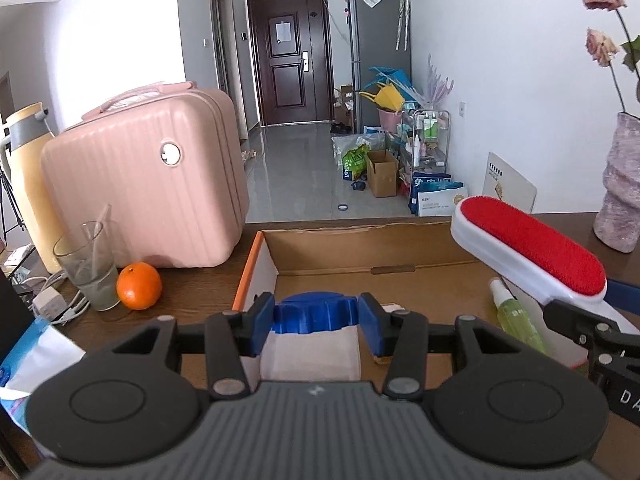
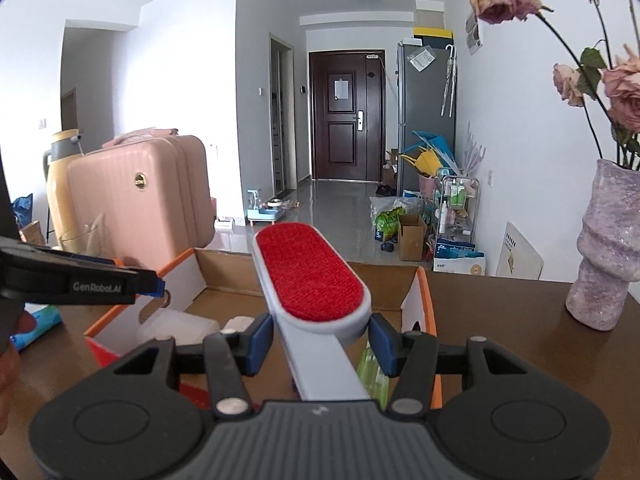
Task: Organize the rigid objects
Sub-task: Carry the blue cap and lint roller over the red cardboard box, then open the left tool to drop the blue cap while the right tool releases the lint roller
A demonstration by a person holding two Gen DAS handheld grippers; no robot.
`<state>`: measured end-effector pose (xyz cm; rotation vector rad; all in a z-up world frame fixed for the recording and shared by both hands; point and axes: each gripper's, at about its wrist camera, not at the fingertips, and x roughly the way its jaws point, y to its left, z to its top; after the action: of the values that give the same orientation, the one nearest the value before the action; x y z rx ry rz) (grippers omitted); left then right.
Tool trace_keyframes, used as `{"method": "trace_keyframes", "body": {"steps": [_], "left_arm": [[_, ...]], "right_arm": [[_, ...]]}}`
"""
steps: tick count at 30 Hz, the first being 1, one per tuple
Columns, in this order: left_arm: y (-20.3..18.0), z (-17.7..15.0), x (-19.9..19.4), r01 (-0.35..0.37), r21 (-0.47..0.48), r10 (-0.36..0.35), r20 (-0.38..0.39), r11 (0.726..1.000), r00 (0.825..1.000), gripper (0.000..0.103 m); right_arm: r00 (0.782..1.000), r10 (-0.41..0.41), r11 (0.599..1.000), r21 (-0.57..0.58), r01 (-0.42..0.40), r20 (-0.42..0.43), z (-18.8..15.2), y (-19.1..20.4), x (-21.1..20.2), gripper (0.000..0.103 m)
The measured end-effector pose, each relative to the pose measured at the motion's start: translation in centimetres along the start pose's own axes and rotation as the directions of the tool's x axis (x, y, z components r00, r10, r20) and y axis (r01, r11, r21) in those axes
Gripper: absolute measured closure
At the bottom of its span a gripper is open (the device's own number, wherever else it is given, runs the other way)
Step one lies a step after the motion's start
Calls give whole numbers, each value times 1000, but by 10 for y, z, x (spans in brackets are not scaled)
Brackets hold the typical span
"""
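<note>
Left wrist view: right up close, the left gripper (image 1: pixel 316 320) has its blue jaws clenched on the ribbed blue cap of a translucent white jar (image 1: pixel 314 338), held over the near end of the open cardboard box (image 1: pixel 256 268) on the table (image 1: pixel 192 284). Inside the box, a pale green spray bottle (image 1: pixel 514 312) lies at the right side, with something small and white beside it that is too hidden to name. From the right wrist view, the right gripper (image 2: pixel 320 338) grips a lint brush (image 2: pixel 310 272), jaws pressed on both sides of its white body just behind the red bristle pad, the long oval head sticking out forward above the box, the grey-white handle running back between the jaws. Further out on the table, a drinking glass (image 1: pixel 88 268) with a straw in it stands touching an orange (image 1: pixel 139 286), a pink hard-shell case (image 1: pixel 148 176) behind them, a cream thermos jug (image 1: pixel 24 172) at far left, and a mauve textured vase (image 2: pixel 608 244) of faded roses at far right.
</note>
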<state>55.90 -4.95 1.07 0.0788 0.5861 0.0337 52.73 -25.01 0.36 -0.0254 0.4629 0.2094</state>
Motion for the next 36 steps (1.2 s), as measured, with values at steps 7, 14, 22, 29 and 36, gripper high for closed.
{"method": "trace_keyframes", "body": {"steps": [7, 14, 22, 29, 36], "left_arm": [[1, 1, 31, -11, -14, 11, -34, 1000, 999, 56], [-2, 1, 55, -18, -9, 18, -61, 1000, 998, 56], [-6, -1, 71, -27, -3, 27, -99, 1000, 995, 56], [-5, -3, 81, -34, -3, 34, -122, 999, 992, 56], [-10, -5, 88, -37, 9, 38, -149, 999, 988, 56]], "right_arm": [[999, 9, 1000, 1, -9, -40, 3, -4, 36, 51], [996, 14, 1000, -6, -14, -91, 5, -6, 67, 51], [990, 12, 999, -27, -16, -139, 5, -1, 92, 51], [984, 28, 999, -16, -31, -175, 4, 1, 105, 51], [974, 17, 1000, -19, -22, -226, 5, -1, 117, 51]]}}
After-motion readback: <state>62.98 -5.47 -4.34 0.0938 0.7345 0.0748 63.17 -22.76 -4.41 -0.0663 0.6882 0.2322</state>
